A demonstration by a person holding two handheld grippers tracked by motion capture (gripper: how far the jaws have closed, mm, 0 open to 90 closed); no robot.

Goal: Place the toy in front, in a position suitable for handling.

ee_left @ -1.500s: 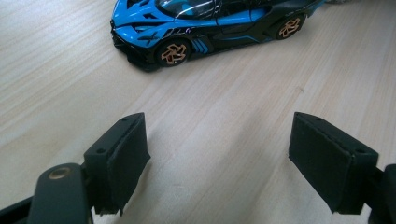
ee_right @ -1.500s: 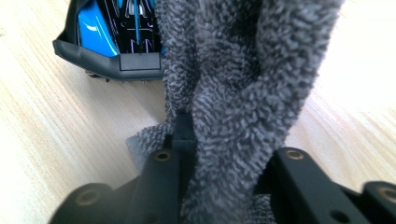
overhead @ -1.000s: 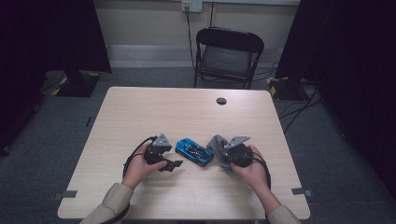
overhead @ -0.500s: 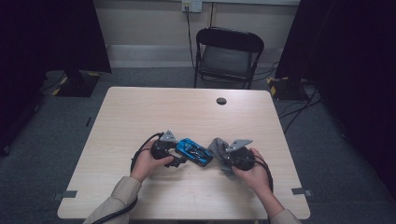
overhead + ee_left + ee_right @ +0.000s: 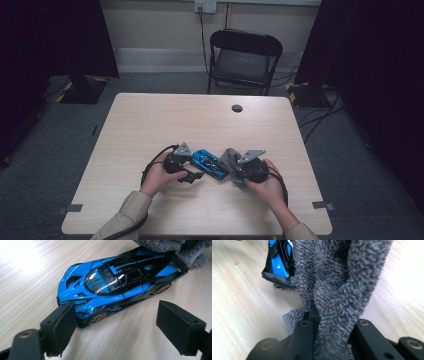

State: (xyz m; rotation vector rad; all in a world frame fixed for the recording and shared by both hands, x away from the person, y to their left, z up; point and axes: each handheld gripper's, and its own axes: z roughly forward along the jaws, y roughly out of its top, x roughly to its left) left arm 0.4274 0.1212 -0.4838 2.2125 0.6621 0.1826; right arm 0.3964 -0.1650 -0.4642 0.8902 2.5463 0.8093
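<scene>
Pale wooden table (image 5: 150, 130) stands on grey carpet, with a black folding chair (image 5: 243, 55) behind it; near its front edge lies a glossy blue and black toy sports car (image 5: 209, 162), between the two grippers; the left gripper (image 5: 116, 327) has its jaws apart, one pad just at the car's front corner, the other beside the car's flank and clear of it; the right gripper (image 5: 329, 325) is clamped on a grey fluffy cloth (image 5: 337, 277), which touches the car's rear end.

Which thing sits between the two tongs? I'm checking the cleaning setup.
A blue toy car on the table, seen from the high view, between left tongs and right tongs.
</scene>
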